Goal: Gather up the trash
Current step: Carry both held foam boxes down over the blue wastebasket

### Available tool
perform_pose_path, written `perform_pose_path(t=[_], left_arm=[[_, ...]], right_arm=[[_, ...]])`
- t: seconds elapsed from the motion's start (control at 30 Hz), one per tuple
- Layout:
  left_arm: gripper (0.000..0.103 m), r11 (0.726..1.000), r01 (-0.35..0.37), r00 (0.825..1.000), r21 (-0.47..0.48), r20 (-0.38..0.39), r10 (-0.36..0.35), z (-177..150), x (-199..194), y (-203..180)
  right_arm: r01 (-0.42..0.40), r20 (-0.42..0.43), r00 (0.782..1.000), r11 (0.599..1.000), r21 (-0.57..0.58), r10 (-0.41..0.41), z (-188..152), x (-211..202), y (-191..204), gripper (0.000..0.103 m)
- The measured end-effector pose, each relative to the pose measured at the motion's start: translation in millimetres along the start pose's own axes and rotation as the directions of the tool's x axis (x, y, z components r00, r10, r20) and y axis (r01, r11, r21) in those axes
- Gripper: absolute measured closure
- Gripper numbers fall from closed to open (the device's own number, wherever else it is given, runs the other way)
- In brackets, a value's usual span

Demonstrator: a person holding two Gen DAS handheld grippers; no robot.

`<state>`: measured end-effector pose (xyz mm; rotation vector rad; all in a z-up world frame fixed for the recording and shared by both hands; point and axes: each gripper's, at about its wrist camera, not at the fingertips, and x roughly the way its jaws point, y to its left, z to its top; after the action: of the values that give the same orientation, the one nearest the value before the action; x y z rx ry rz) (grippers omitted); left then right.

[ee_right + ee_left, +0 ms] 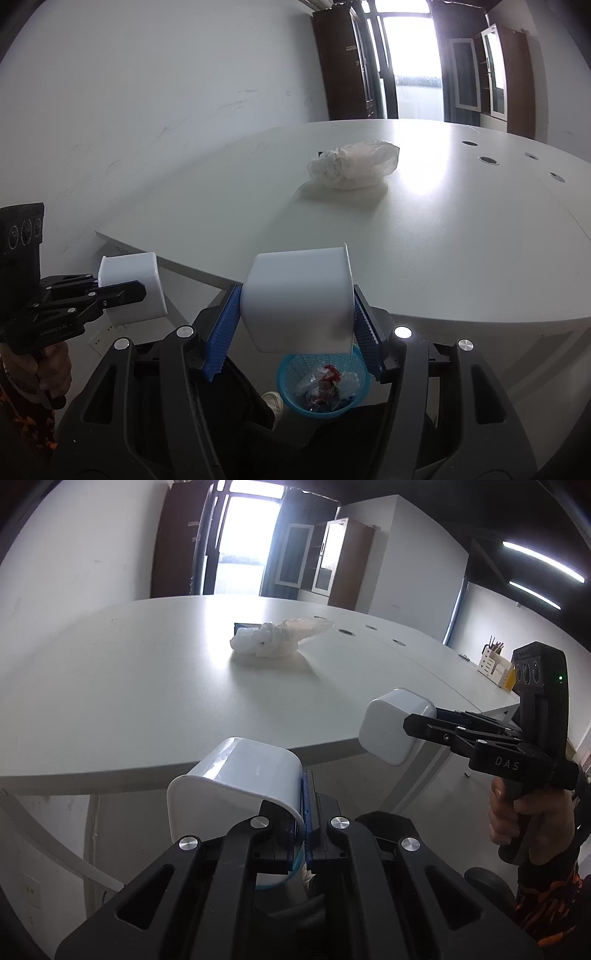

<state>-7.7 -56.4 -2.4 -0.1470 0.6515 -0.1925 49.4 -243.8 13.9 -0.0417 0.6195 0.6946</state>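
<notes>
My left gripper (305, 823) is shut on the wall of a white plastic tub (236, 782), held in front of the table edge; it also shows in the right wrist view (131, 288). My right gripper (293, 332) is shut on a second white tub (299, 299) by its sides, held above a blue waste basket (323, 384) with wrappers inside. This tub also shows in the left wrist view (395, 731). A crumpled white plastic bag (273, 640) lies on the white table (110, 701), far from both grippers; it shows in the right wrist view (352, 166).
The table (461, 258) has several round cable holes (487, 160) at its far right. A dark object (242, 627) sits behind the bag. A white organizer box (495, 666) stands at the far right. Cabinets and a bright door (243, 542) are behind.
</notes>
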Motion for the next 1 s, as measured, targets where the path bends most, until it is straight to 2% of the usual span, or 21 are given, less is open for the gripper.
perform_pose_path(t=[0.2, 0.5, 0.67, 0.77, 0.9, 0.97, 1.0], left_arm=[[0.100, 0.999, 0.011, 0.998, -0.042, -0.065, -0.014, -31.2, 13.7, 13.3], [0.100, 0.994, 0.006, 0.983, -0.105, -0.181, -0.025, -74.3, 55.4, 31.1], [0.100, 0.987, 0.005, 0.965, -0.163, -0.258, -0.048, -94.7, 86.9, 41.5], [0.100, 0.988, -0.018, 0.957, -0.156, -0.288, -0.028, -104.4, 104.3, 45.2], [0.100, 0.985, -0.034, 0.946, -0.170, -0.325, -0.023, -111.7, 129.4, 53.0], [0.100, 0.983, -0.059, 0.937, -0.176, -0.350, -0.006, -116.4, 146.0, 58.8], [0.100, 0.980, -0.093, 0.932, -0.175, -0.363, 0.024, -119.7, 154.2, 63.8]], right_arm=[[-0.024, -0.066, 0.998, 1.000, -0.019, 0.023, -32.6, 3.0, 12.6, 0.048], [-0.040, -0.190, 0.981, 0.999, -0.014, 0.036, -76.4, 37.2, 15.8, 0.048], [-0.051, -0.269, 0.962, 0.999, -0.010, 0.046, -99.5, 67.2, 16.5, 0.048], [-0.033, -0.321, 0.946, 0.999, -0.002, 0.030, -116.8, 88.5, 11.5, 0.048], [-0.038, -0.376, 0.924, 0.996, 0.075, 0.063, -132.4, 110.3, -4.0, 0.048], [-0.011, -0.394, 0.918, 0.998, 0.069, 0.038, -136.1, 120.0, -9.0, 0.048], [-0.009, -0.401, 0.915, 0.997, 0.076, 0.039, -136.7, 124.9, -11.5, 0.048]])
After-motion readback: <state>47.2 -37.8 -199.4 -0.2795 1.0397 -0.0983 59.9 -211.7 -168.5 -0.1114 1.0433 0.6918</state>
